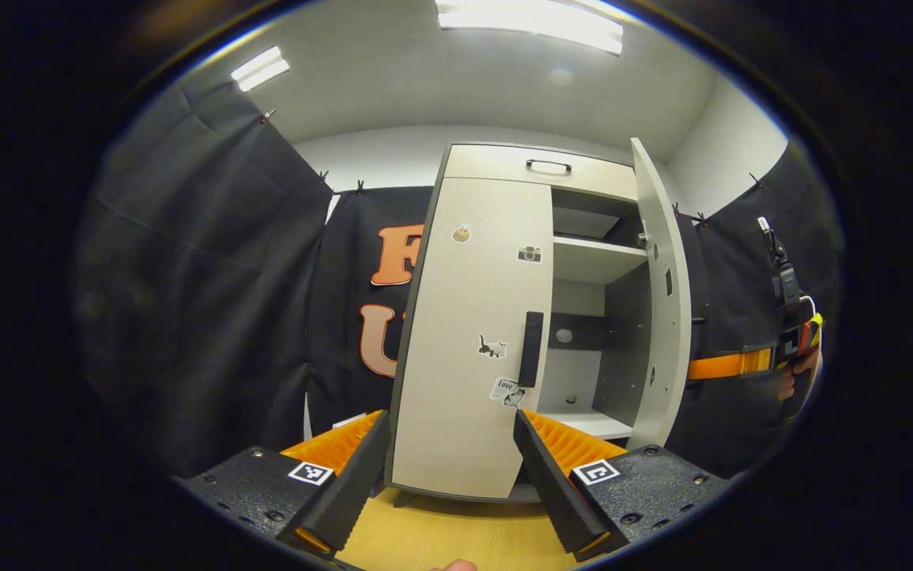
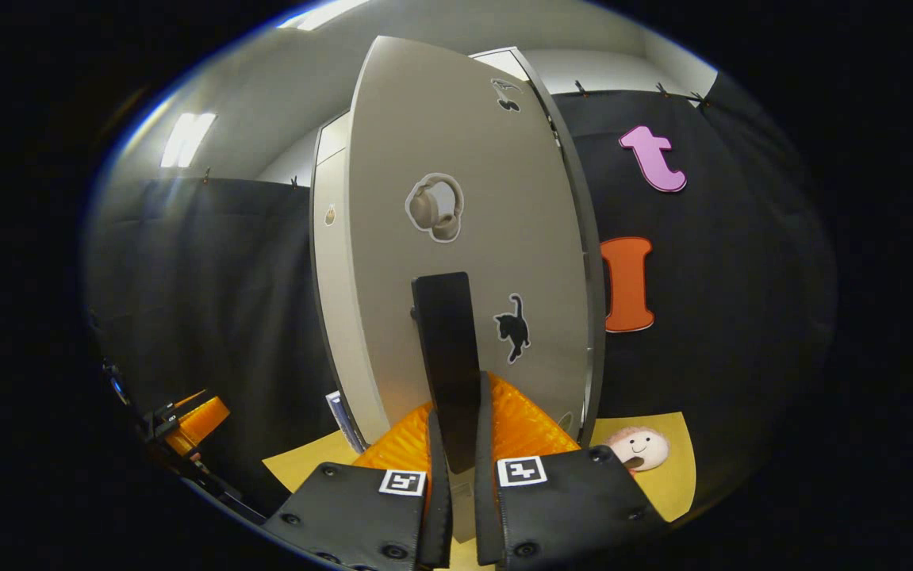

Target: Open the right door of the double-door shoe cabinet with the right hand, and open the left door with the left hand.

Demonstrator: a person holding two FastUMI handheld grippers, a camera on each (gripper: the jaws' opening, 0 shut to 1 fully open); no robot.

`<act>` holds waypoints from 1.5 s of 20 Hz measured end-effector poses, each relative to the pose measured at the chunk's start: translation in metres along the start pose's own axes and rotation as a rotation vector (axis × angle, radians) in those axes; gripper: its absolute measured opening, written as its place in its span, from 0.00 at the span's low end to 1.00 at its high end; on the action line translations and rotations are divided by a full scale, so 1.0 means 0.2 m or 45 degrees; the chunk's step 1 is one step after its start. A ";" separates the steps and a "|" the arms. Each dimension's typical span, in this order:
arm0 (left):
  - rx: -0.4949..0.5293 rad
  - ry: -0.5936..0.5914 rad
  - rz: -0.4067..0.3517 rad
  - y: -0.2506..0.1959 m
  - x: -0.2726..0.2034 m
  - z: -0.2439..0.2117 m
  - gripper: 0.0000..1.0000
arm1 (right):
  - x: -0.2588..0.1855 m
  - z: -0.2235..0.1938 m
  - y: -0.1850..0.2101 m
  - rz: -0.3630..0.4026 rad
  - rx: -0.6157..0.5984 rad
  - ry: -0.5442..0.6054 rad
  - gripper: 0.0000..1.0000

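Right door (image 1: pixel 662 293) ajar, handle (image 2: pixel 448 365) clamped, shelves (image 1: pixel 595 258) exposed

Left gripper (image 1: pixel 450 468) open, fingers (image 1: pixel 345 492) spread before cabinet (image 1: pixel 539 162) on table (image 1: pixel 440 531); left door (image 1: pixel 464 349) closed w/ handle (image 1: pixel 531 349); right door (image 1: pixel 662 301) swung open, shelves (image 1: pixel 595 258) visible.

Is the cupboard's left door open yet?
No, shut. The left door lies flat against the cabinet, while the right door stands swung out, baring shelves.
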State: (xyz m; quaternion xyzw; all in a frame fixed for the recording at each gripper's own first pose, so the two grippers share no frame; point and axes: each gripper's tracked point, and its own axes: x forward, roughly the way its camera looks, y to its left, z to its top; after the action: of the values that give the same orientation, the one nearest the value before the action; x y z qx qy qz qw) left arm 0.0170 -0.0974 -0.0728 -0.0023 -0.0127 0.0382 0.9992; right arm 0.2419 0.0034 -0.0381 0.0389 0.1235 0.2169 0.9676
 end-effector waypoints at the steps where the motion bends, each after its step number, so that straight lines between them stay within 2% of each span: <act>1: 0.007 0.003 -0.012 -0.04 0.01 -0.01 0.92 | -0.01 0.01 -0.02 -0.013 -0.004 -0.014 0.20; 4: -0.004 0.006 -0.063 -0.15 0.04 -0.03 0.94 | -0.02 0.01 -0.08 -0.063 -0.037 -0.020 0.20; 6: -0.019 0.002 -0.090 -0.22 0.05 -0.03 0.92 | -0.03 0.01 -0.12 -0.099 -0.061 -0.023 0.20; 8: -0.019 0.009 -0.113 -0.27 0.06 -0.05 0.97 | -0.04 0.02 -0.15 -0.133 -0.073 -0.043 0.19; 11: -0.011 0.017 -0.136 -0.31 0.07 -0.07 0.92 | -0.04 0.04 -0.20 -0.196 -0.107 -0.065 0.19; 13: -0.011 0.022 -0.144 -0.33 0.08 -0.08 0.94 | -0.02 0.03 -0.23 -0.228 -0.116 -0.068 0.15; 14: -0.012 0.023 -0.145 -0.33 0.08 -0.08 0.92 | -0.01 0.03 -0.24 -0.246 -0.115 -0.071 0.15; 18: -0.005 0.022 -0.136 -0.32 0.08 -0.09 0.92 | 0.00 0.03 -0.28 -0.330 -0.121 -0.094 0.15; 20: -0.011 0.032 -0.131 -0.32 0.09 -0.10 0.94 | 0.02 0.02 -0.28 -0.339 -0.110 -0.106 0.15; 22: -0.019 0.043 -0.134 -0.32 0.09 -0.11 0.92 | 0.03 0.03 -0.30 -0.344 -0.098 -0.111 0.15; 23: -0.016 0.045 -0.133 -0.32 0.09 -0.12 0.94 | 0.00 0.05 -0.31 -0.355 -0.095 -0.114 0.15; 24: -0.011 0.046 -0.133 -0.31 0.10 -0.11 0.92 | 0.01 0.05 -0.32 -0.363 -0.094 -0.118 0.15; 30: 0.013 0.041 -0.140 -0.32 0.13 -0.09 0.94 | -0.08 0.03 -0.30 -0.391 -0.112 -0.123 0.15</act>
State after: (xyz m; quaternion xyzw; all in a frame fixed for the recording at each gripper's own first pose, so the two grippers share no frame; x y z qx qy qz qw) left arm 0.0476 -0.1584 -0.0906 0.0029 0.0034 -0.0168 0.9998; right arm 0.2545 -0.0572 -0.0357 -0.0123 0.0718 0.0695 0.9949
